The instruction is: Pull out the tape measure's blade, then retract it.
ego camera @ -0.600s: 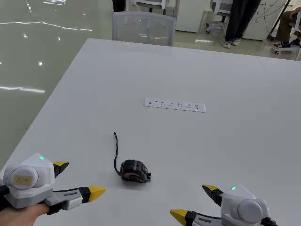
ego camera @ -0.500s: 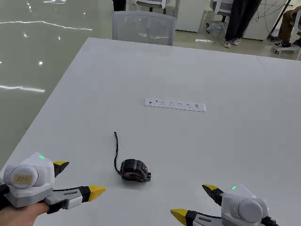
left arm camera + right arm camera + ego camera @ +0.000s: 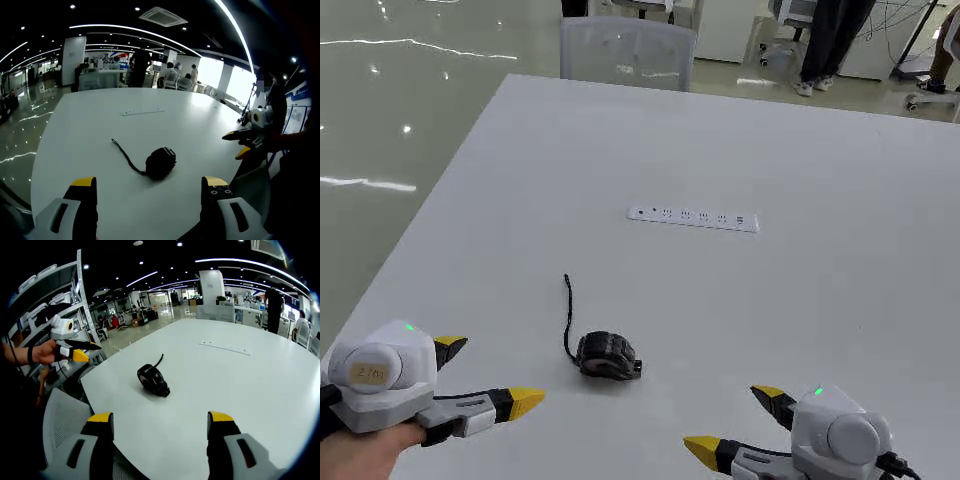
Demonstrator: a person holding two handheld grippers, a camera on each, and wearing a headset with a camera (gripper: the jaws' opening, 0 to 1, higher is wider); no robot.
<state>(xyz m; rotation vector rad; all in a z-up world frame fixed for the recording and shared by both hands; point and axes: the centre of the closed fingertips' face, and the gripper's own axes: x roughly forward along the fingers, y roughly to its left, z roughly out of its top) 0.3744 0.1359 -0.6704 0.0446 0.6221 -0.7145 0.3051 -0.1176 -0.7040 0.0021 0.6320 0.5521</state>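
Flanking the tape measure (image 3: 607,356) on the table (image 3: 670,150), left hand-held gripper (image 3: 492,372) and right hand-held gripper (image 3: 730,418) both gape.

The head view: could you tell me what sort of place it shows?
Likely an open-plan office or lab: a large white table with a power strip, a mesh office chair at its far end, and a glossy floor.

White tabletop (image 3: 620,140); grey mesh chair (image 3: 627,52) at its far edge; glossy pale floor (image 3: 390,110) reflecting lights; ceiling light strips (image 3: 115,25); metal shelving (image 3: 80,295) alongside.
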